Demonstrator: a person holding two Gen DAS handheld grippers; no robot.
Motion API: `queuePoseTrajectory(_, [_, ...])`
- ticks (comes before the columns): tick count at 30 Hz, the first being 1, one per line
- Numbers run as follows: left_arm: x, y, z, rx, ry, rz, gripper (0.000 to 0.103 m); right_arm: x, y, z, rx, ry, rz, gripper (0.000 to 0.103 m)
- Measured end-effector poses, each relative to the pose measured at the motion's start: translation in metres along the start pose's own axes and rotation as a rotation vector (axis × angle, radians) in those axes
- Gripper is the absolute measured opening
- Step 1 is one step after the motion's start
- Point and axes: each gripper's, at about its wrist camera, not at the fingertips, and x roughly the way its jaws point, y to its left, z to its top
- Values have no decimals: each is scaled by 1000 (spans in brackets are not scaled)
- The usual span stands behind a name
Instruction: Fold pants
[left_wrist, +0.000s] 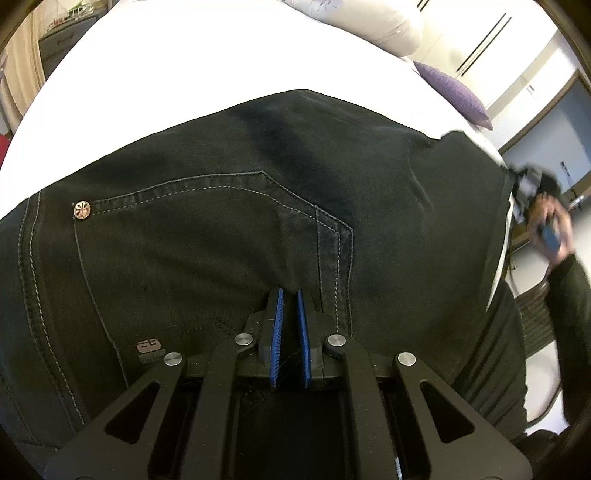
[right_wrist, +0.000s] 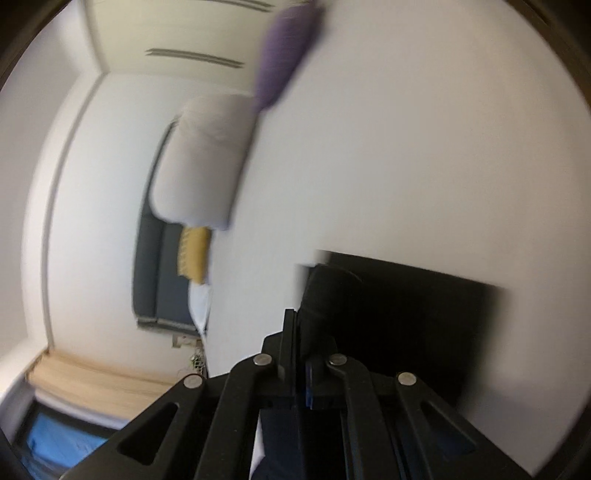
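Left tongs (left_wrist: 290, 295) pinch pants (left_wrist: 221, 229) — flat beneath.

The pants (left_wrist: 229, 229) under the left tongs (left_wrist: 290, 295) are black with pale grey stitching and 1 copper rivet (left_wrist: 81, 211). Beyond them, the bed (left_wrist: 207, 66) is white, its pillow (left_wrist: 454, 92) purple. The tongs' pads (left_wrist: 277, 332) are blue.

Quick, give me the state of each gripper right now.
Left gripper: closed, its tips against the black pants; whether it pinches cloth cannot be told.
Right gripper: closed on dark pants fabric.
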Motion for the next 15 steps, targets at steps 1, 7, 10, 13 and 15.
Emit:
queuePoseTrajectory(1, [0, 2, 1, -9, 2, -7, 8, -3, -10, -1, 21, 0, -4, 8])
queuePoseTrajectory(7, [-2, 7, 3, -25, 11, -9, 8, -3, -27, -8, 93, 12, 51, 28])
queuePoseTrajectory(10, [-4, 5, 3, -19, 10, 6, 8, 4, -19, -4, 57, 20, 30, 6])
queuePoseTrajectory(13, [-4, 3, 3, -17, 10, 10, 8, -9, -28, 2, 72, 2, -27, 4])
queuePoseTrajectory(15, [-5, 3, 3, -17, 10, 11, 8, -14, -32, 1, 66, -10, -69, 4])
